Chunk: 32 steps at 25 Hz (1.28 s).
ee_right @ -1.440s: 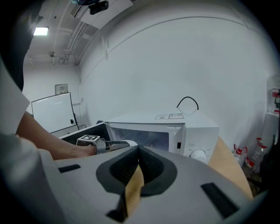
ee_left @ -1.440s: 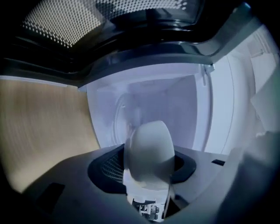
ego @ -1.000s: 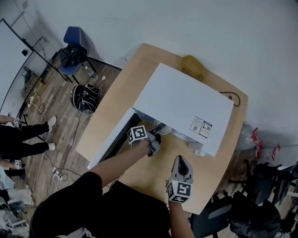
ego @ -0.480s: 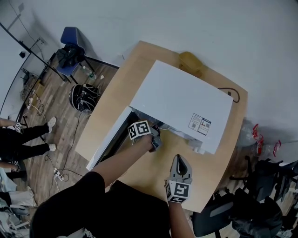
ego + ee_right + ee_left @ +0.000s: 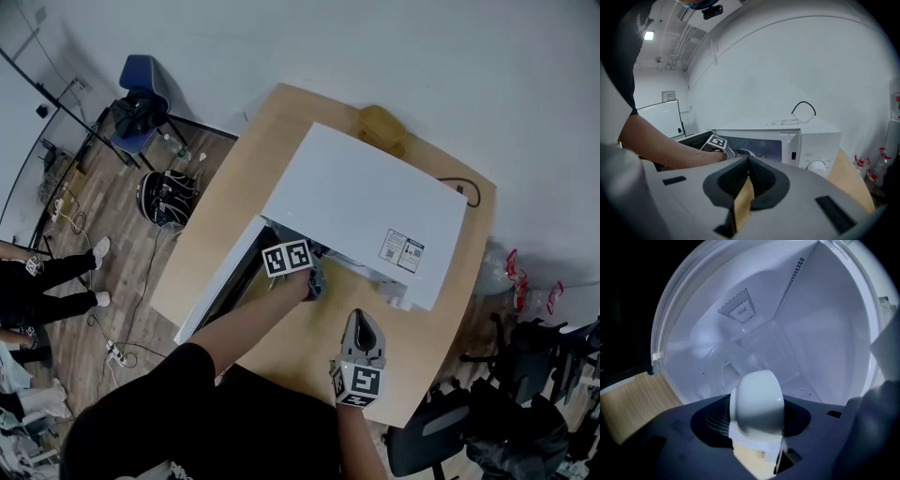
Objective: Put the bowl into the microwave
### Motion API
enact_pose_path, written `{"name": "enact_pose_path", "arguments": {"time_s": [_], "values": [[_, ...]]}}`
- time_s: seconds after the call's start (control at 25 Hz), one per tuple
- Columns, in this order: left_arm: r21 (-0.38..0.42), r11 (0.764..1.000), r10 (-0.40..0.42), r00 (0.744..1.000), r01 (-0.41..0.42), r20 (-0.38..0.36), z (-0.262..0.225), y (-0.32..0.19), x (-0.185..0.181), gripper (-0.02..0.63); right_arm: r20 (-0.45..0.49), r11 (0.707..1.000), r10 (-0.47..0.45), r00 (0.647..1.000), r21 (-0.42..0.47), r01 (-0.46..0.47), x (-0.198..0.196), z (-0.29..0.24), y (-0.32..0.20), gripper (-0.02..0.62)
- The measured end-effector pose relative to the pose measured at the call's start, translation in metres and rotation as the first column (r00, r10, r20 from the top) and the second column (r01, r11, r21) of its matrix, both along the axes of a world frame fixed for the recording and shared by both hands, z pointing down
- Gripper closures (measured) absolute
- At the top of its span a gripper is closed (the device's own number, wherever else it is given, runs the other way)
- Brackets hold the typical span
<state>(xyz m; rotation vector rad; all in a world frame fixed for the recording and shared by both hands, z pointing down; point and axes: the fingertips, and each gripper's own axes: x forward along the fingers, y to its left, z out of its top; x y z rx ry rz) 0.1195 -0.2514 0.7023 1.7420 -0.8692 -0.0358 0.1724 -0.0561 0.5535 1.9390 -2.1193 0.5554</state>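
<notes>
The left gripper is clamped on a small white ceramic bowl. The bowl sits squarely between the two dark ribbed fingers, one pad pressed to each side. It is tipped on its side, so its rounded outside faces the camera. It hangs in the air at the mouth of the white microwave, whose pale, empty-looking cavity fills the left gripper view (the bowl is not resting on the cavity floor). From the head view, the left gripper reaches in under the microwave's front edge, with the door swung open to the left. The right gripper hovers over the light wooden table, just short of the microwave, its jaws closed together on nothing.
</notes>
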Motion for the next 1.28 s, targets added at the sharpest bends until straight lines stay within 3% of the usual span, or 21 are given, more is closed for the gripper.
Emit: {"name": "enact_pose_path", "arguments": {"time_s": [0.2,0.4,0.64,0.8,0.88,1.28], "values": [[0.087,0.995,0.032,0.995,-0.040,0.095,0.000,-0.003,-0.001,0.390,0.000,1.000,0.000,1.000,-0.008,0.000,-0.005,0.002,0.003,0.535],[0.112,0.994,-0.017,0.999,0.013,0.028,-0.002,-0.010,-0.003,0.390,0.084,0.999,0.045,0.995,-0.014,-0.044,0.001,0.000,0.002,0.535],[0.202,0.979,-0.023,0.991,-0.005,0.135,-0.006,-0.019,-0.007,0.388,0.084,0.999,0.037,0.996,0.004,-0.038,0.001,-0.008,-0.004,0.535],[0.227,0.973,-0.014,0.982,-0.029,0.188,-0.008,-0.019,-0.003,0.285,0.098,0.999,0.039,0.994,-0.009,-0.038,0.001,-0.005,-0.002,0.535],[0.239,0.970,-0.010,0.978,-0.041,0.208,-0.005,-0.020,0.000,0.278,0.103,0.999,0.036,0.994,-0.011,-0.035,-0.001,-0.004,-0.003,0.535],[0.380,0.921,-0.030,0.956,-0.088,0.293,-0.001,-0.022,-0.004,0.264,0.089,0.999,0.032,0.996,-0.013,-0.031,0.000,-0.002,-0.002,0.535]]}}
